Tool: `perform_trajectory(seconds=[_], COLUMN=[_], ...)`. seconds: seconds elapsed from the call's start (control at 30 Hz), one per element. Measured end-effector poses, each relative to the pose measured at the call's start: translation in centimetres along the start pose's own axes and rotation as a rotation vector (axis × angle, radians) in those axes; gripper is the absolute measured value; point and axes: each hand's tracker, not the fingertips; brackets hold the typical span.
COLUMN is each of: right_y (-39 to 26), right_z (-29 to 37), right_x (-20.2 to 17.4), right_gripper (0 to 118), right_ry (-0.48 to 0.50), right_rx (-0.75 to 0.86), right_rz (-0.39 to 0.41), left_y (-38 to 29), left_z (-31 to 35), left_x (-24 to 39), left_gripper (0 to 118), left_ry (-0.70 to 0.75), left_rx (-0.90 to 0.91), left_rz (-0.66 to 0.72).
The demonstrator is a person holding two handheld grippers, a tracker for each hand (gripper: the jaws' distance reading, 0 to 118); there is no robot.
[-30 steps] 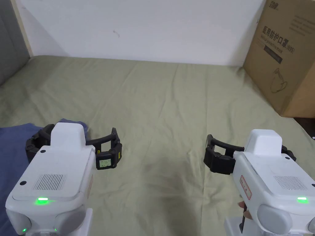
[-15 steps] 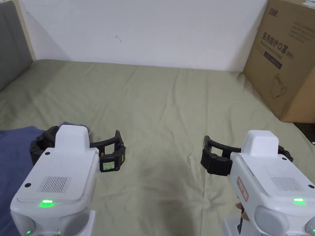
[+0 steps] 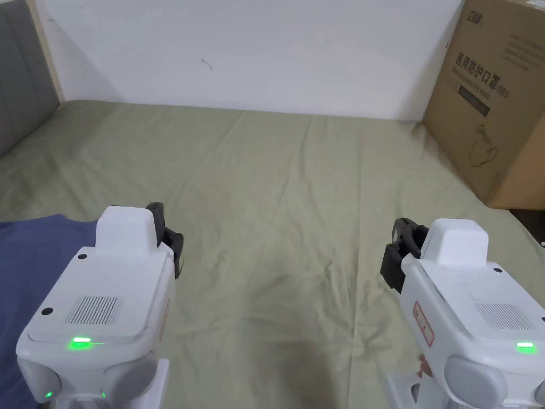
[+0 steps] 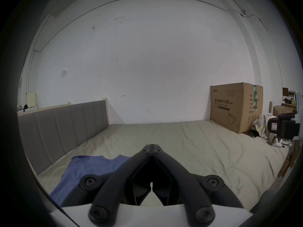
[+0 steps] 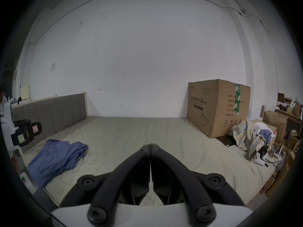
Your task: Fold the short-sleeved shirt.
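We see a bed [image 3: 298,176] with a pale green sheet against a white wall [image 3: 255,48]. A grey padded headboard [image 4: 65,124] stands left, a cardboard box [image 3: 495,101] right.

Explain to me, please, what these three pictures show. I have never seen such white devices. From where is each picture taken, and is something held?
No robot arm is here: a person holds one hand tool in each hand. Each white tool ends in two black jaws. The head view looks down from the person's head at the left gripper and the right gripper. The two round pictures come from cameras riding on the tools. In each, the jaws stand closed together, with nothing between them: left gripper, right gripper. On the bed sheet lies a crumpled blue shirt, at the person's left, untouched. A cardboard box stands at the right.
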Motion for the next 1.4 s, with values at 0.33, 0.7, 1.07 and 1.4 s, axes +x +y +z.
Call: perform_trajectory(seconds=[0.33, 0.7, 1.07, 1.4], right_y=[0.25, 0.06, 0.66, 0.88], right_z=[0.25, 0.24, 0.16, -0.14], right_x=[-0.14, 0.02, -0.48, -0.26], right_gripper=[0, 0, 0, 0], right_ry=[0.016, 0.02, 0.02, 0.032], right_rx=[0.004, -0.007, -0.001, -0.006], right_rz=[0.018, 0.026, 0.031, 0.057], left_y=[-0.17, -0.2, -0.43, -0.25], left_z=[-0.18, 0.04, -0.02, 0.05], left_x=[0.43, 0.18, 0.45, 0.63], left_gripper=[0, 0, 0, 0], left_ry=[0.01, 0.014, 0.01, -0.005], left_rx=[0.002, 0.005, 0.011, 0.012], left_rz=[-0.014, -0.028, -0.047, -0.034])
